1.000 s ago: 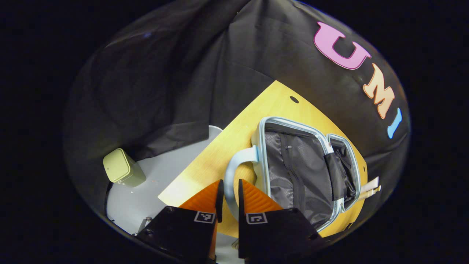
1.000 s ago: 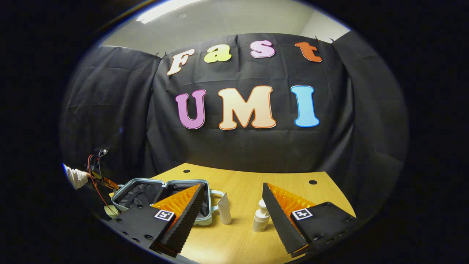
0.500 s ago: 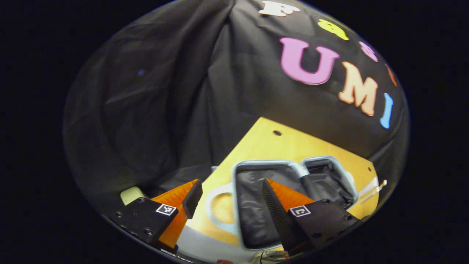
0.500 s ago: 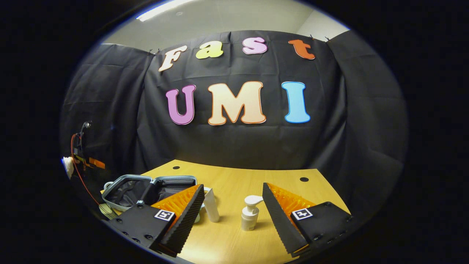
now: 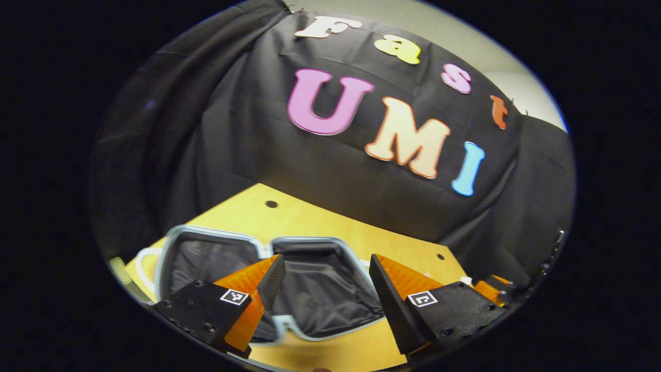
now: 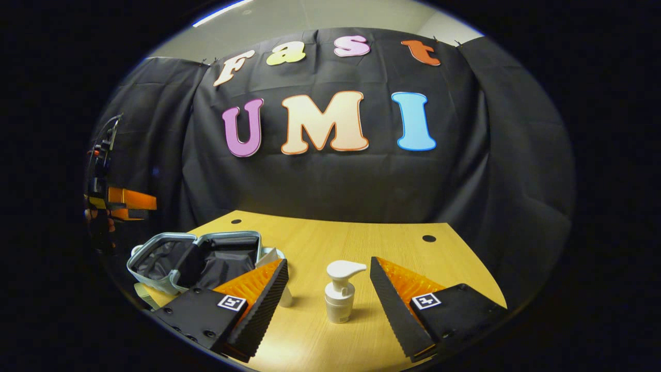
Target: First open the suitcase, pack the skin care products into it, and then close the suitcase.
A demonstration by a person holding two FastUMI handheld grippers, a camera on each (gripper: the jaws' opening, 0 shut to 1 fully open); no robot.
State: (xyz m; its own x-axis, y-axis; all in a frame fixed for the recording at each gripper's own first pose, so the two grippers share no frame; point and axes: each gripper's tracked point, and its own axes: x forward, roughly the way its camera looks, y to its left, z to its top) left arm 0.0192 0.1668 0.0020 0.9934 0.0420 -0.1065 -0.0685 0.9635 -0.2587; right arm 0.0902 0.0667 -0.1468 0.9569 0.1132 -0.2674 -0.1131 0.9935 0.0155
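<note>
Wooden table (image 6: 361, 243) against black cloth wall. Suitcase (image 6: 155, 266) lies open at its left end, both halves lined dark, nothing packed. Pump bottle (image 6: 339, 292) stands upright mid-table; tube (image 6: 284, 294) just beside the case, partly hidden. Right gripper (image 6: 328, 297) fingers wide apart, bottle framed between them, no contact. Left gripper (image 5: 326, 289) fingers apart above the case, holding nothing. Judgement: advance right, clamp the bottle's body low, not the pump head, to avoid tipping

Suitcase (image 5: 217, 238) pale blue shell, black lining; pump bottle (image 6: 340, 294) white; table (image 6: 361, 243) yellow wood-grain.
</note>
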